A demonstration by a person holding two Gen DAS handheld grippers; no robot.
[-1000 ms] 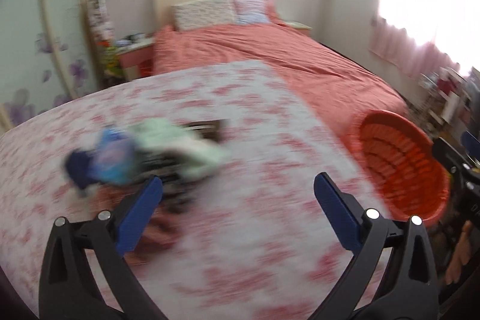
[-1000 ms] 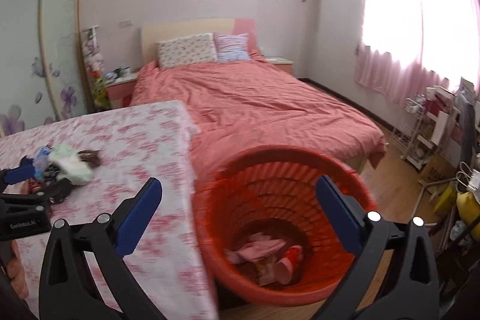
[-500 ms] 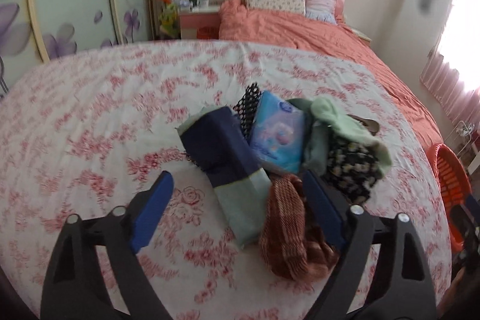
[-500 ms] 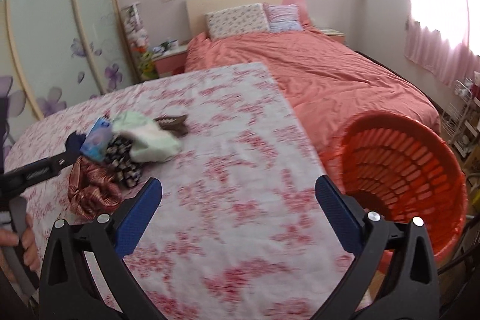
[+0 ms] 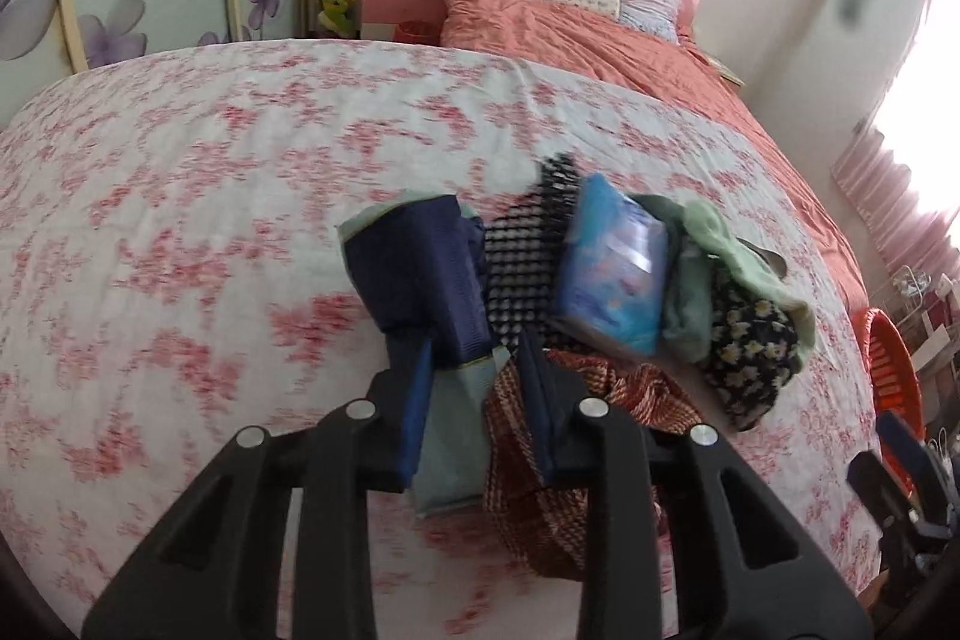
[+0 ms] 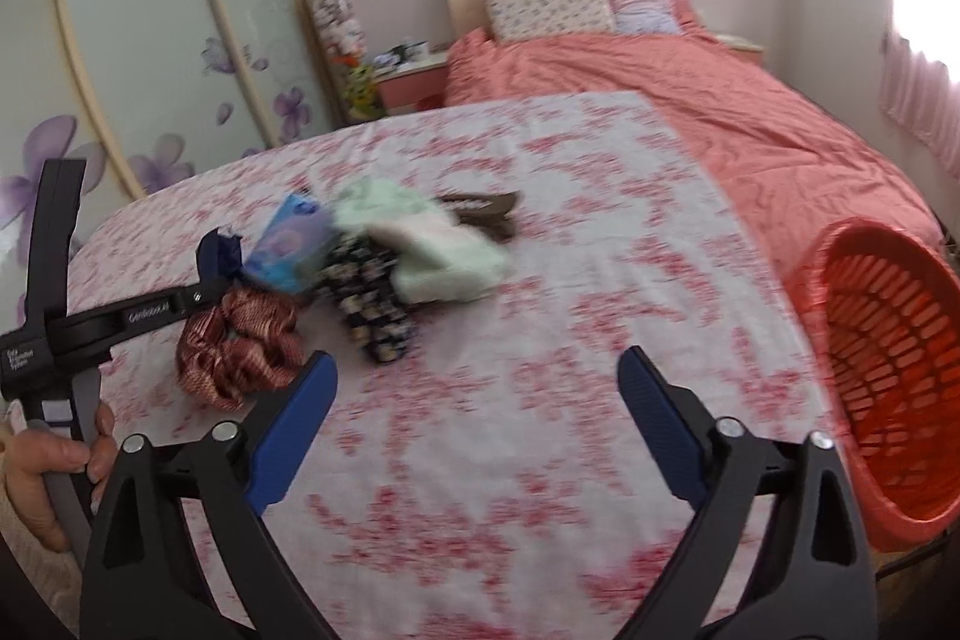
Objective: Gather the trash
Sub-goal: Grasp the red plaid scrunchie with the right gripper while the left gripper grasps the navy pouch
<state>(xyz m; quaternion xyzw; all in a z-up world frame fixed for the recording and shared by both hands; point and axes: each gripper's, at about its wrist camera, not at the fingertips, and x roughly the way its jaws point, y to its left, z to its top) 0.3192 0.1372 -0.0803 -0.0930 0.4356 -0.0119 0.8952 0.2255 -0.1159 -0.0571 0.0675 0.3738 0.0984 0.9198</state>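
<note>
Trash [image 5: 456, 316] navy pouch | left hand-held gripper [image 5: 474, 400] just closing, pinching it | right hand-held gripper [image 6: 474, 406] wide, empty | next: basket [image 6: 888, 376]

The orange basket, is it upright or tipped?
Tipped. The orange basket lies on its side beside the flowered table, mouth facing the right gripper's camera.

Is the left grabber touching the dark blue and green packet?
Touching. The left wrist view shows the left gripper, its jaws just closing, pinching the navy and pale green packet between both blue fingers, no gap either side.
</note>
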